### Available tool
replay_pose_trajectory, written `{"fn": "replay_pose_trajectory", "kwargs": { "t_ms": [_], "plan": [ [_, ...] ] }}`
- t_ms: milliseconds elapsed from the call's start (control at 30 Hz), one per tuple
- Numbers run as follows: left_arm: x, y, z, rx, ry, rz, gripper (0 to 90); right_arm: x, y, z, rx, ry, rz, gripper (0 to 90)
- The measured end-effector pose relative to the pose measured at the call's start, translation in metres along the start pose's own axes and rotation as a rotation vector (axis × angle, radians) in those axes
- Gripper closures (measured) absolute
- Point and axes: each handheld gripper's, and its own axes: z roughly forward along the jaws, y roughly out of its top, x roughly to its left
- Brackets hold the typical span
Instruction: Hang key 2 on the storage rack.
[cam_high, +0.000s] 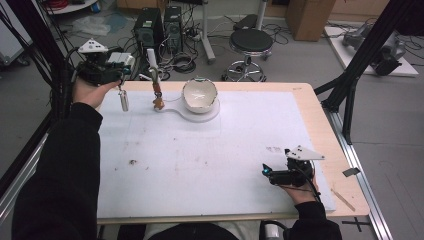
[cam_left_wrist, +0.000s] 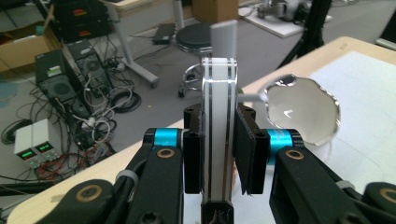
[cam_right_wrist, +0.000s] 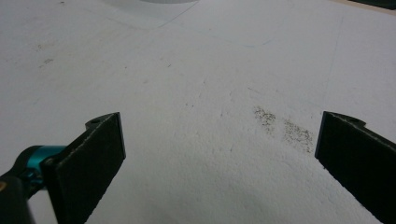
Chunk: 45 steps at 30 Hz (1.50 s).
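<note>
At the far left we hold the left gripper (cam_high: 121, 79) above the table's far left corner, its jaws clenched on a clear flat handle (cam_left_wrist: 219, 135) standing upright. Right of it sits a white bowl (cam_high: 199, 95) on the white mat (cam_high: 210, 165). Near right, our right gripper (cam_high: 266, 171) rests released on the mat.

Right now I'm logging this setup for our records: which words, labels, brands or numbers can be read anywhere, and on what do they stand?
No text can be read as it stands.
Green lit digits on the bench power supply on the floor: too small and blurred to read.
Clear plastic piece clamped in the left hand-held gripper: no marking visible.
White bowl and white table mat: stains, no print.
</note>
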Motion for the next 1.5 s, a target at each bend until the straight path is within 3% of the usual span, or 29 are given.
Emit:
{"fn": "replay_pose_trajectory", "kwargs": {
  "t_ms": [400,700,1067,1500],
  "plan": [
    [0.019,0.014,0.022,-0.022,0.119,-0.043,74.5,0.000,-0.001,-0.003,-0.004,-0.004,-0.001,0.8],
    [0.024,0.017,0.042,-0.009,0.178,-0.028,74.5,0.000,-0.002,-0.003,-0.006,-0.009,-0.003,0.8],
    [0.021,0.014,0.063,-0.036,0.188,-0.042,74.5,0.000,-0.002,-0.006,-0.017,-0.012,-0.006,0.8],
    [0.019,0.009,0.084,-0.093,0.217,-0.105,74.5,0.000,-0.004,-0.007,-0.011,-0.018,-0.004,0.8]
  ]
}}
